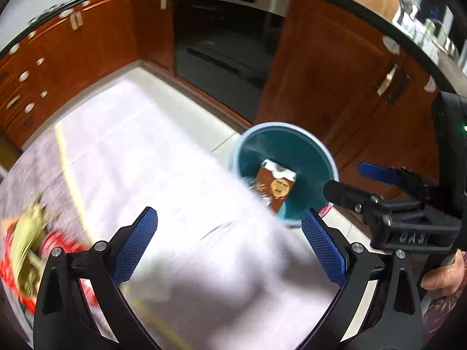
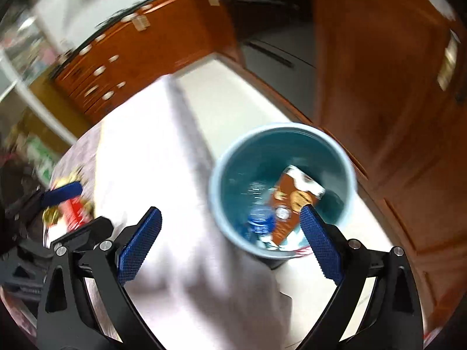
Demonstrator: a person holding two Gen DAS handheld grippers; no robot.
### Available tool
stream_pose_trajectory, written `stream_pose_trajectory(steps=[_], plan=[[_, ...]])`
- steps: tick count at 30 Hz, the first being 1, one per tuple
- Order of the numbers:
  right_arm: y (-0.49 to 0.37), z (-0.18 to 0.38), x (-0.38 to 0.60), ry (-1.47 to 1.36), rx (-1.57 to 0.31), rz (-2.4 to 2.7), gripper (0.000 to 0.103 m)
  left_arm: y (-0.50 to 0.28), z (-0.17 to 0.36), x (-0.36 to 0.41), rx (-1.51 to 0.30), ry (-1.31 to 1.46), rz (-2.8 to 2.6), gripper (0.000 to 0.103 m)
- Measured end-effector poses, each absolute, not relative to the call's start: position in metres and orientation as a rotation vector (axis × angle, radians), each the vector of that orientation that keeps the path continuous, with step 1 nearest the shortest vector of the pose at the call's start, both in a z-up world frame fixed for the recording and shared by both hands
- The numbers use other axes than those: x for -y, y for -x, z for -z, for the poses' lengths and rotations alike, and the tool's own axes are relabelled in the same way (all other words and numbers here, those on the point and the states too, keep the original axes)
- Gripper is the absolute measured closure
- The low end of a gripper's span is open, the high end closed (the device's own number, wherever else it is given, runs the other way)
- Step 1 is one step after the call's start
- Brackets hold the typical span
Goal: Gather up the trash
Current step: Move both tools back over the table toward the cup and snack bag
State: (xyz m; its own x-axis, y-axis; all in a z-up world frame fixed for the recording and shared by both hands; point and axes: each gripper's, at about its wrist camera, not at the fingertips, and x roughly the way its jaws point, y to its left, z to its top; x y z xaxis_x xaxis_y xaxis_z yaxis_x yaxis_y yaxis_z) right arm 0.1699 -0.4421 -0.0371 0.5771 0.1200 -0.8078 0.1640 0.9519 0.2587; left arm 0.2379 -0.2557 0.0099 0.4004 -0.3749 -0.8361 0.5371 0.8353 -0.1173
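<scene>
**Me:** Both grippers are spread wide with nothing between the pads. Left gripper (image 1: 229, 243) hangs over the white table (image 1: 151, 157); right gripper (image 2: 230, 240) is at the table edge, looking down into the bin (image 2: 217, 204).

**Partner:** So which step are you on?

**Me:** Between pieces, I'd judge. A brown carton (image 2: 293, 204) leans inside the bin, with what looks like a blue-labelled bottle (image 2: 259, 218) beside it. That much is collected. The rest of the trash, a red and yellow wrapper heap (image 1: 27, 250), lies on the table at its far left end, well apart from the bin.

**Partner:** Next move?

**Me:** One gripper has to swing left to the heap, come down on it and close on one piece, then carry it across to the bin. The left one is nearer.

**Partner:** Anything in the way?

**Me:** The table between heap and bin looks bare. The grippers sit close together, so they could clash if both go at once. The bin stands on the floor just beside the table, under its edge on one side, with wooden cabinets (image 1: 335, 67) and an oven (image 1: 224, 46) behind. The heap is blurred; I can't count the pieces in it.
</scene>
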Motion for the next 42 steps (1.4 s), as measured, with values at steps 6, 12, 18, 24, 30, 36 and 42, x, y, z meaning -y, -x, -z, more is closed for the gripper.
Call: stream_pose_trajectory(steps=[6, 12, 18, 24, 30, 36, 42], plan=[[-0.171, 0.021, 0.361, -0.184, -0.966, -0.100, 0.012, -0.222, -0.019, 0.175, -0.991, -0.140, 0.476, 0.004], [-0.176, 0.015, 0.290, -0.127, -1.008, -0.180, 0.012, -0.204, -0.021, 0.095, -0.979, -0.116, 0.384, 0.004], [-0.179, 0.016, 0.216, -0.060, -1.070, -0.261, 0.012, -0.189, -0.009, 0.017, -0.986, -0.105, 0.301, 0.004], [-0.185, 0.023, 0.161, -0.055, -1.112, -0.340, 0.012, -0.179, 0.017, -0.046, -1.038, -0.082, 0.249, 0.004], [-0.195, 0.041, 0.127, -0.045, -1.180, -0.379, 0.024, -0.169, 0.040, -0.065, -1.067, -0.034, 0.260, 0.004], [-0.201, 0.055, 0.114, -0.040, -1.225, -0.393, 0.026, -0.176, 0.054, -0.071, -1.083, -0.014, 0.261, 0.004], [-0.206, 0.067, 0.104, -0.023, -1.249, -0.398, 0.026, -0.180, 0.066, -0.076, -1.099, -0.009, 0.246, 0.004]])
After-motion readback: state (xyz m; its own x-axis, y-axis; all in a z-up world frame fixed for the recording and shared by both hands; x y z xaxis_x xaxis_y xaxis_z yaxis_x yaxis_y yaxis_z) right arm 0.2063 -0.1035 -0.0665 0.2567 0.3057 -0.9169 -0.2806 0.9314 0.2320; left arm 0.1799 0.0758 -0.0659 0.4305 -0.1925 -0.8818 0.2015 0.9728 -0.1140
